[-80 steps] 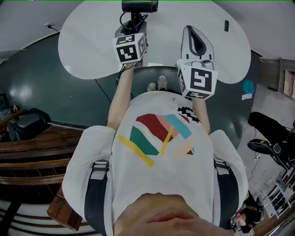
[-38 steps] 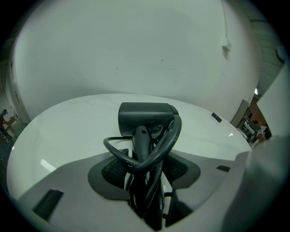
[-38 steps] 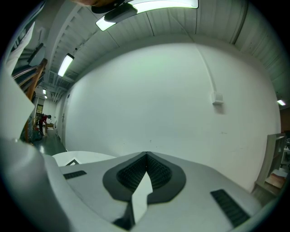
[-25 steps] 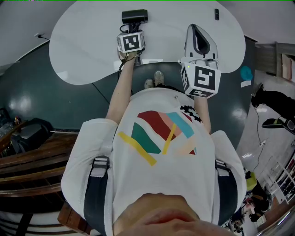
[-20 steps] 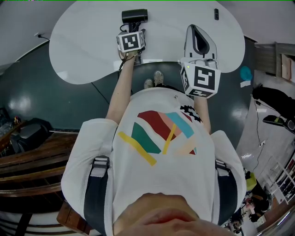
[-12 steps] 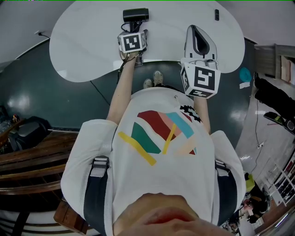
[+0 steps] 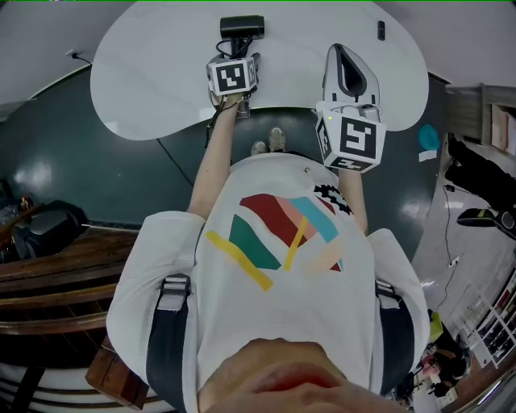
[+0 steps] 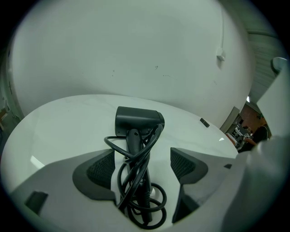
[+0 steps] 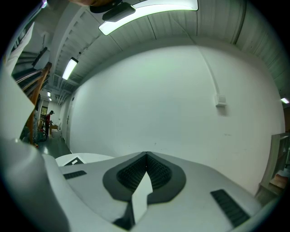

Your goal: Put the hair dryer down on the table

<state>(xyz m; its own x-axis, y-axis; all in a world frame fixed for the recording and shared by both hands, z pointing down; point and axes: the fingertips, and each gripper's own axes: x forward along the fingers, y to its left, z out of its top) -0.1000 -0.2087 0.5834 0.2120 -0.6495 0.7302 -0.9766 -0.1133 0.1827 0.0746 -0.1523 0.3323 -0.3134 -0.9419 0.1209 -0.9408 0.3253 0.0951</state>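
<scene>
1. Head view: the white tabletop (image 7: 153, 73) lies beyond the person's striped shirt (image 7: 282, 234). The hair dryer (image 7: 242, 27) lies on it near the far edge. The left tongs (image 7: 237, 55) are just behind the dryer, low over the tabletop. The right tongs (image 7: 345, 60) are held well apart, to the right. Each carries a cube (image 7: 233, 77) with a black-and-white square marker. A small dark object (image 7: 381, 31) lies further right.
2. Left gripper view: only this view shows how these tongs stand. They are wide apart, with a dark pad (image 8: 100, 168) on each side of the dryer's handle and neither touching it. A black cord (image 8: 149, 206) is looped round the handle. The dryer's barrel sits crosswise at the far end.
3. Right gripper view: these tongs are closed, pads pressed together with nothing between them. They point at a white wall (image 9: 158, 90) and a ceiling light (image 9: 149, 11). A distant person (image 9: 46, 118) stands at the left. The dryer is outside this view.
</scene>
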